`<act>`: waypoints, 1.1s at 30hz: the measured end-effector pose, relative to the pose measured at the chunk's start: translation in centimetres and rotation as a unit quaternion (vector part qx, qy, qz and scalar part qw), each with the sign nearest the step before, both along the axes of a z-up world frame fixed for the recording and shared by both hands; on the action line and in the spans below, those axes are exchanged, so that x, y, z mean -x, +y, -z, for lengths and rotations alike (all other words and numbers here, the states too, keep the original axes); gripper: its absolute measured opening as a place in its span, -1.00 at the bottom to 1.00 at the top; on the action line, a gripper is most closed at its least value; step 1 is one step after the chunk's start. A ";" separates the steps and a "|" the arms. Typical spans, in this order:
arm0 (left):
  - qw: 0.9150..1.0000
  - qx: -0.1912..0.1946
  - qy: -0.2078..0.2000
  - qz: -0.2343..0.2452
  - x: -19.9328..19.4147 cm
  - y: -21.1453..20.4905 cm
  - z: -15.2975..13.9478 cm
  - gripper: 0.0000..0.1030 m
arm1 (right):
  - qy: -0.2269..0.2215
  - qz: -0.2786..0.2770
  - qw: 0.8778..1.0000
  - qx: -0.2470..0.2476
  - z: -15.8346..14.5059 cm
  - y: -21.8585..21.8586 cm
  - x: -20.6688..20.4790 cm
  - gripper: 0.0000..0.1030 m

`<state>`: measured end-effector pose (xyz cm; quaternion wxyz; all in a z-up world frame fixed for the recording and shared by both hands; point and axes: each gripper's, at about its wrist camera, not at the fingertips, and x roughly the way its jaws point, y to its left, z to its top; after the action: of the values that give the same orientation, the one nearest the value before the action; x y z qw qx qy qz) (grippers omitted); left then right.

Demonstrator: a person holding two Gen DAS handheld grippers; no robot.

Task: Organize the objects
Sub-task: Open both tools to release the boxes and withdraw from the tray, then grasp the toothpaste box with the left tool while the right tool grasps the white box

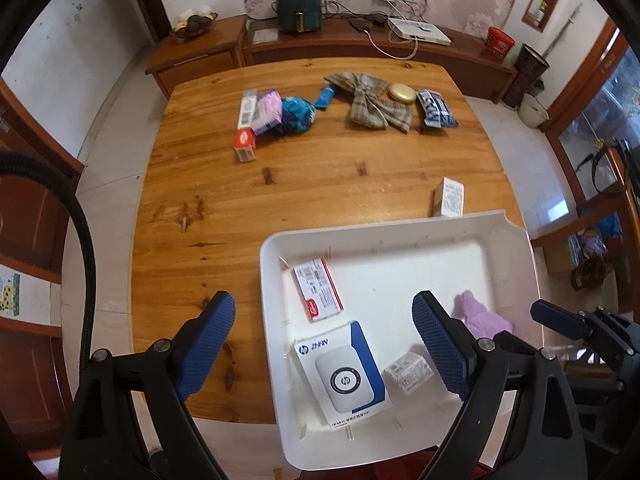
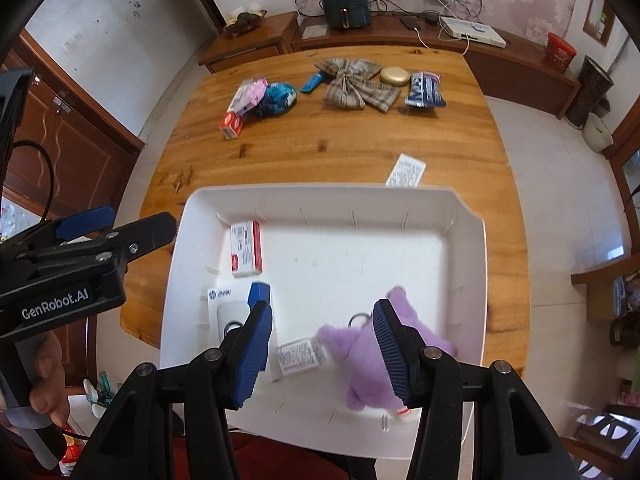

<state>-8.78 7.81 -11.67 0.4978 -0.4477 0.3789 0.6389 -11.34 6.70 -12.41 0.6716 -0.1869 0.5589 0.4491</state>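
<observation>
A white tray (image 1: 492, 236) (image 2: 468, 232) sits at the near edge of the wooden table. In it lie a red-and-white box (image 1: 318, 290) (image 2: 246, 248), a blue-and-white HP box (image 1: 344, 372) (image 2: 226, 308), a small white box (image 1: 408, 372) (image 2: 300, 356) and a purple plush toy (image 1: 484, 318) (image 2: 368, 376). My left gripper (image 1: 324, 348) is open and empty above the tray's left side. My right gripper (image 2: 322, 354) is open just above the plush and small box, holding nothing.
On the far half of the table (image 1: 304, 184) lie a pile of boxes with a blue ball (image 1: 272, 116), a plaid bow (image 1: 368, 100), a gold compact (image 1: 402, 92) and a blue packet (image 1: 436, 108). A white box (image 1: 450, 196) stands behind the tray.
</observation>
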 end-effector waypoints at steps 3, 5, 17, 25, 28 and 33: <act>1.000 -0.007 0.002 -0.009 0.5 0.5 -0.9 0.79 | -0.008 -0.003 1.000 -0.002 -0.8 0.6 -1.0 0.04; 1.000 -0.012 0.005 -0.015 0.7 0.8 -1.4 0.79 | -0.007 0.001 1.000 -0.005 -1.2 1.0 -1.7 0.04; 0.998 -0.041 0.018 -0.038 4.2 4.6 -5.2 0.79 | -0.021 -0.004 0.999 -0.027 -4.1 4.2 -7.9 0.04; 0.999 -0.032 0.038 -0.013 7.1 8.3 -6.0 0.84 | 0.000 0.053 0.998 -0.029 -4.1 7.2 -12.8 0.18; 0.998 -0.023 0.054 0.000 8.1 10.2 -5.6 0.85 | 0.021 0.079 0.996 -0.021 -3.1 8.5 -14.6 0.18; 0.998 0.001 0.049 0.038 9.9 14.2 -3.3 0.86 | 0.049 0.120 0.992 0.002 -0.5 10.1 -16.5 0.20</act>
<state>-18.68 22.05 -8.34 0.5021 -0.4012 0.4202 0.6406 5.13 16.85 -11.93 0.6923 -0.0972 0.6102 0.3727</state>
